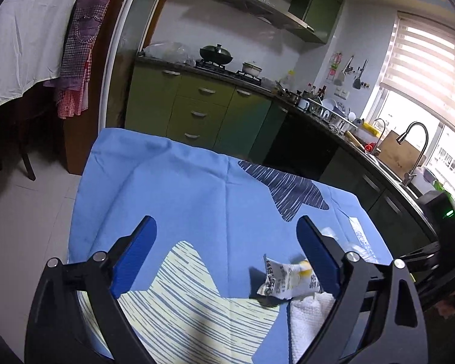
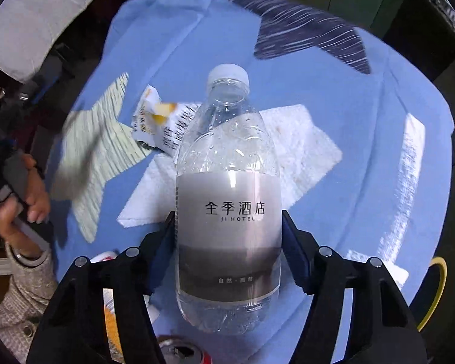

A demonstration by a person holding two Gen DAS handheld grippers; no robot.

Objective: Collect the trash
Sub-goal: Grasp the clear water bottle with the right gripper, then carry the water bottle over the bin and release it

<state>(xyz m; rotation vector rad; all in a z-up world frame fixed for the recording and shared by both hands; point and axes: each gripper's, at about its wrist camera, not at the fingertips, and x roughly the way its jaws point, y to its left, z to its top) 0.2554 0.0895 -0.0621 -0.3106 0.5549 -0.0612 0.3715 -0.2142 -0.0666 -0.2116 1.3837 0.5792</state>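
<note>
the right gripper (image 2: pixel 229 230) pinches a clear plastic bottle (image 2: pixel 227 200) across its grey label, one finger pressed on each side. the bottle's long axis runs straight out ahead of the claw, white cap farthest away, base back between the arms, and it looks lifted clear of the table. the left gripper (image 1: pixel 227 251) is spread wide and holds nothing.

the relation that matters next: a crumpled white snack wrapper (image 1: pixel 283 282) lies just inside the left claw's right finger, low and near, its length running roughly across the gap. it rests partly on a white paper towel (image 1: pixel 311 318), which sits below and to the right of that finger. the left claw is plainly the nearer one to it; from the right claw the wrapper lies ahead and to the left, past the bottle's shoulder.

an opened drink can (image 2: pixel 182 352) shows beneath the right claw, close under its base.

everything sits on a blue tablecloth (image 1: pixel 182 188) printed with striped stars. beyond the left claw are green kitchen cabinets (image 1: pixel 197 106), a stove with pots, and a bright window to the right.
</note>
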